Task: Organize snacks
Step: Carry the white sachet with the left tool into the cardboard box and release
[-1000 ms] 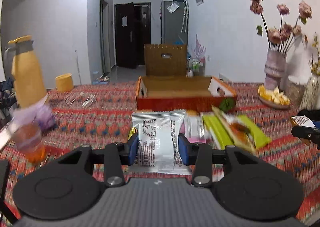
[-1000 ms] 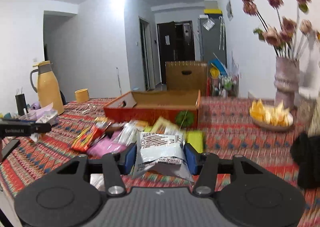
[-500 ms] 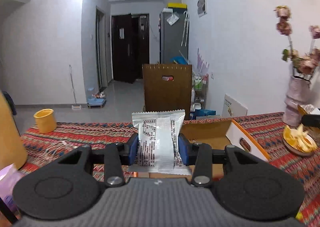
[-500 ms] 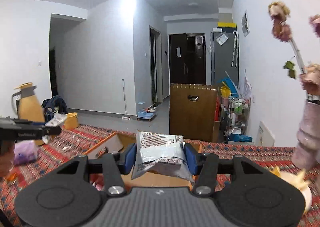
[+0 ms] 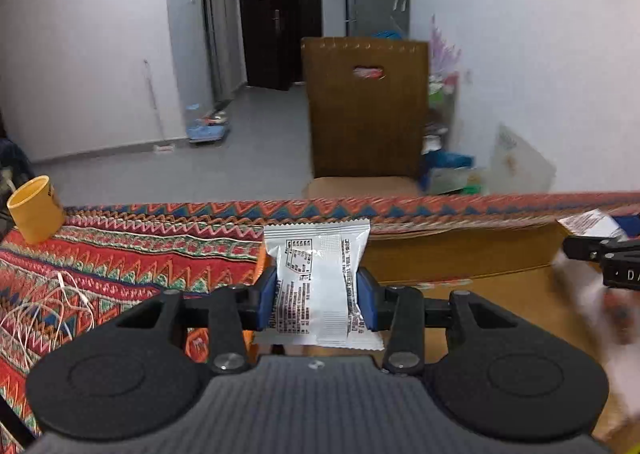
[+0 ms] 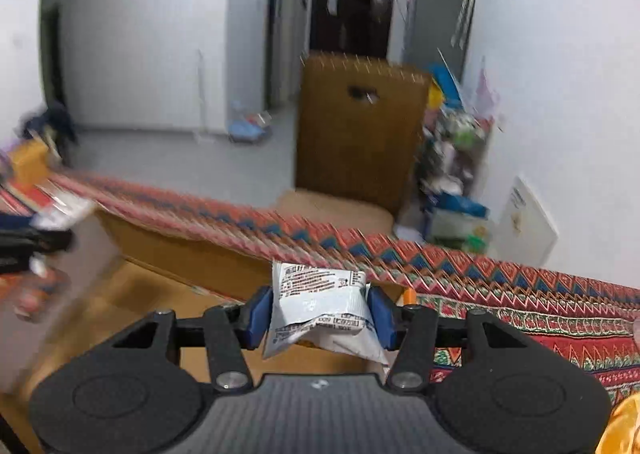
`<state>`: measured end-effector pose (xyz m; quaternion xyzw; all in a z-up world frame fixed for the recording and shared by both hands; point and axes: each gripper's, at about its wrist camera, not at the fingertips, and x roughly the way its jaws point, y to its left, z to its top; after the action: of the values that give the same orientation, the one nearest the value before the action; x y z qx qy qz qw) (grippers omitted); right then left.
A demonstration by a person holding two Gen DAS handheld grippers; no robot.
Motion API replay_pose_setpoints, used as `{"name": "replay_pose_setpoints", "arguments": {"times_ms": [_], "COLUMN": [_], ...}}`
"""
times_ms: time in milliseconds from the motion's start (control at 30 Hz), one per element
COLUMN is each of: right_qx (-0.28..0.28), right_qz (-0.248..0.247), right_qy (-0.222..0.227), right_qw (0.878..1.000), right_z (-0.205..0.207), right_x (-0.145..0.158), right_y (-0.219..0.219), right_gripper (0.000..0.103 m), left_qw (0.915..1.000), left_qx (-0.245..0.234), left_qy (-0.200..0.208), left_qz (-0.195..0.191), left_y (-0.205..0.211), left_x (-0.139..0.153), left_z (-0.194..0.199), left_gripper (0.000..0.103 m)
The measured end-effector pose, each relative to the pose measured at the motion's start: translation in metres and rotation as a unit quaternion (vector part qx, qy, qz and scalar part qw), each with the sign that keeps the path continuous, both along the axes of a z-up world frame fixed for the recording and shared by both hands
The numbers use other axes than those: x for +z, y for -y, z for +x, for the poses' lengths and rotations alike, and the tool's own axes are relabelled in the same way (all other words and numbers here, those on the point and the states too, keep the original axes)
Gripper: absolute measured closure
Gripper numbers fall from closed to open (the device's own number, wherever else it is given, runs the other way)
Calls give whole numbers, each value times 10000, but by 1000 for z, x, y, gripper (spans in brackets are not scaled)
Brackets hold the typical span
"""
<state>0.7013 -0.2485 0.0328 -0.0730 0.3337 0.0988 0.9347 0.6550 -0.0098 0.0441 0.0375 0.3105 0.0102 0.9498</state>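
Currently the left hand-held gripper [image 5: 317, 300] is clamped on a white snack packet [image 5: 318, 278], which stands upright between the blue pads with its printed back facing the camera. Its lower edge is cut off by the gripper body. This packet is held above the near left part of a cardboard box [image 5: 472, 254] that sits on the worktop [image 5: 132, 254], which is covered with a red zigzag-patterned cloth. A yellow cup [image 5: 34, 210] stands at the far left edge, and a tangle of white string [image 5: 44, 306] lies near the left side.

The right hand-held gripper [image 6: 319, 314] is clamped on a second white packet [image 6: 320, 306], crumpled and tilted, with part of it drooping below the pads. It is held over the right end of the same box, close to the orange side wall [image 6: 410, 296]. The box interior is blurred in both views; its contents cannot be made out.

At the right edge of the left view, the other gripper shows only as a dark, smeared tip. A brown chair [image 5: 366, 106] stands beyond the worktop's far edge.
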Motion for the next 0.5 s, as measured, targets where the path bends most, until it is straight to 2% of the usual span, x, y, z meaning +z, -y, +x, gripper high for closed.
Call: {"name": "replay_pose_setpoints", "arguments": {"times_ms": [33, 67, 133, 167, 200, 300, 500], "right_qx": [-30, -70, 3, 78, 121, 88, 42], "right_qz": [-98, -237, -349, -323, -327, -368, -118], "right_qy": [-122, -368, -631, -629, -595, -576, -392], "right_qw": [9999, 9990, 9974, 9975, 9976, 9976, 9992], "right_z": [9, 19, 26, 23, 22, 23, 18], "right_x": [-8, -16, -22, -22, -22, -23, -17], "right_y": [-2, -6, -10, -13, -14, -13, -2], "right_gripper": [50, 45, 36, 29, 24, 20, 20], "left_qw": [10000, 9999, 9998, 9997, 9996, 9994, 9997], "left_qx": [3, 8, -58, -173, -261, -236, -125], "left_qy": [-55, -147, -212, -111, -26, 91, 182], "left_qz": [73, 91, -23, -108, -62, 237, 139], "left_y": [1, 1, -1, -2, 0, 8, 7], "left_x": [-8, -14, -13, -9, -9, -10, -3], "left_z": [6, 11, 14, 13, 10, 6, -2], "left_gripper": [60, 59, 43, 28, 25, 25, 24]}}
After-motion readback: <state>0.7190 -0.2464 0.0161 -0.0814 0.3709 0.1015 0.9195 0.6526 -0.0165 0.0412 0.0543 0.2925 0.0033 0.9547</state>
